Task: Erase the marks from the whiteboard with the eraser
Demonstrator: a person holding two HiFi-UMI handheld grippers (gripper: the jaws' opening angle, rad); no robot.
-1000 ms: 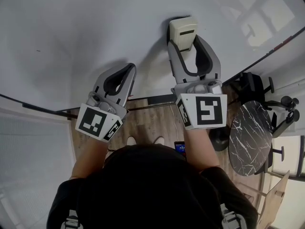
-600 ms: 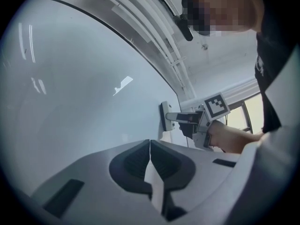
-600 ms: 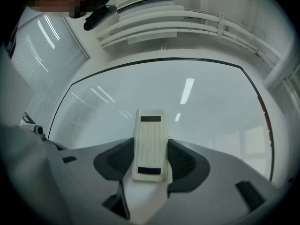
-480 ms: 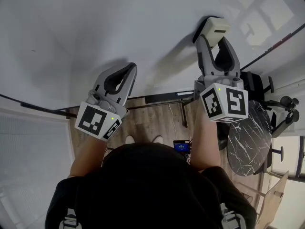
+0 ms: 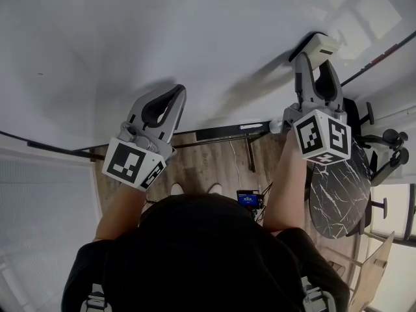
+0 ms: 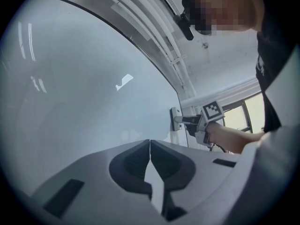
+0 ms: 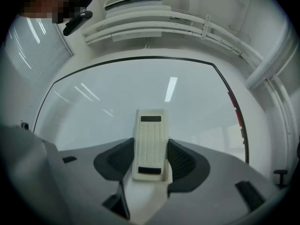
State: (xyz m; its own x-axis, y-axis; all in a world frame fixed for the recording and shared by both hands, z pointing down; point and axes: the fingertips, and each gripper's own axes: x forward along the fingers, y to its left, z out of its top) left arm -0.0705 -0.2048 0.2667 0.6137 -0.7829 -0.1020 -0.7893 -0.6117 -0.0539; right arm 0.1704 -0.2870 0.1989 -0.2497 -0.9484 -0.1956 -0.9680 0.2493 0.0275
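The whiteboard (image 5: 162, 38) fills the upper part of the head view and shows no marks except a tiny speck at its left. My right gripper (image 5: 318, 60) is shut on the cream eraser (image 5: 320, 46), which presses against the board near its right edge. In the right gripper view the eraser (image 7: 150, 142) stands upright between the jaws against the whiteboard (image 7: 117, 97). My left gripper (image 5: 170, 95) is shut and holds nothing, close to the board's lower middle. The left gripper view shows its jaws (image 6: 150, 146) meeting, and the eraser (image 6: 175, 120) on the board further right.
The board's dark frame (image 5: 377, 60) runs just right of the eraser. Below lie a wooden floor (image 5: 201, 168), a black marble-topped table (image 5: 338, 187) and office chairs (image 5: 383, 142) at the right. A phone (image 5: 248, 199) shows by my body.
My right gripper has swept the eraser across the board to the right and slightly up, from the middle to near the right edge. The left gripper has stayed put.
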